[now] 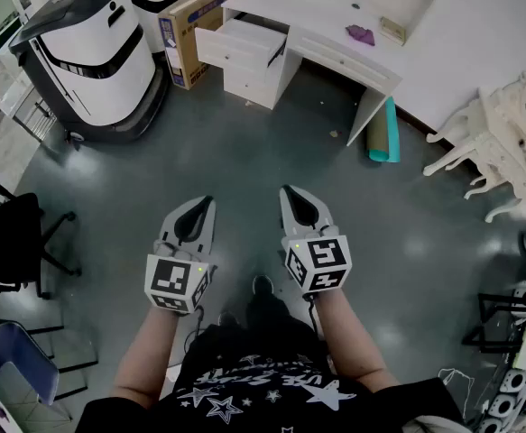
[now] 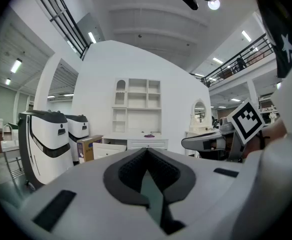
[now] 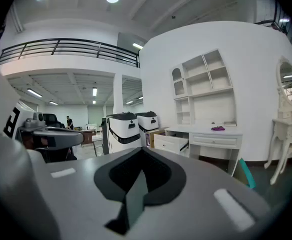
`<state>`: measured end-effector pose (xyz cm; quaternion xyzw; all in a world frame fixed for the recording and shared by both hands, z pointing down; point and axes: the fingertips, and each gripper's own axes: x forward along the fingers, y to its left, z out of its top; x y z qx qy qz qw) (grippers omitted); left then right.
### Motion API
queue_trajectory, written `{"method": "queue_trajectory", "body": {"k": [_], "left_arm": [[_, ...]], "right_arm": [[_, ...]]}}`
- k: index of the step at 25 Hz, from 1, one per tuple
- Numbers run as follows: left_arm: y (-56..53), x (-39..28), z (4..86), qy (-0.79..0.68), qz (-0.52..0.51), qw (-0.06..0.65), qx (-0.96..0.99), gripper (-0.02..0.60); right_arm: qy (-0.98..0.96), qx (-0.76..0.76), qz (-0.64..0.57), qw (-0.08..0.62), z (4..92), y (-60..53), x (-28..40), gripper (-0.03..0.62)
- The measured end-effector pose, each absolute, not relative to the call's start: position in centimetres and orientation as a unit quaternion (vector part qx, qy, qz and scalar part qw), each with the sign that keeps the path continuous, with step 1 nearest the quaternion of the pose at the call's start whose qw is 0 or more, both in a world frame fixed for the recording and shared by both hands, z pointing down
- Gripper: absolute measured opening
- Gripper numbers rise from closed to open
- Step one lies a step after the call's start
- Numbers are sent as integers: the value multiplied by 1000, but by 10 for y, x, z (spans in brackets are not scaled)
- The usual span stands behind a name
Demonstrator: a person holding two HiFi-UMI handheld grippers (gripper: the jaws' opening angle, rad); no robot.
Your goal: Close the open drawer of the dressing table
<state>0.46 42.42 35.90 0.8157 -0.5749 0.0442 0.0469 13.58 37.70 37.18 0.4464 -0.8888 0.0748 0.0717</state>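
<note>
The white dressing table (image 1: 335,39) stands far ahead against the wall. Its top left drawer (image 1: 240,45) is pulled out. The same drawer (image 2: 107,149) shows small in the left gripper view, and the drawer (image 3: 172,144) shows again in the right gripper view. My left gripper (image 1: 209,201) and right gripper (image 1: 286,190) hang side by side over the grey floor, well short of the table. Both point toward the table and are shut with nothing between their jaws. The left gripper's tips (image 2: 147,149) meet, and so do the right gripper's tips (image 3: 141,149).
Two large white machines (image 1: 96,52) and a cardboard box (image 1: 189,27) stand left of the drawer. A teal roll (image 1: 385,133) leans by the table's right leg. An ornate white vanity (image 1: 502,138) is at the right, a black chair (image 1: 10,233) at the left.
</note>
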Motion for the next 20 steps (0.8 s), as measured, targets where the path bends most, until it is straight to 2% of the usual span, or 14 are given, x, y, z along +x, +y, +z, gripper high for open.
{"method": "queue_trajectory", "body": {"k": [17, 20], "left_arm": [[511, -50, 350, -581, 26, 47, 812, 9], [515, -61, 348, -583, 22, 53, 810, 9]], "right_arm": [[-897, 436, 59, 49, 356, 462, 84, 2], [-902, 426, 72, 22, 349, 469, 78, 3]]}}
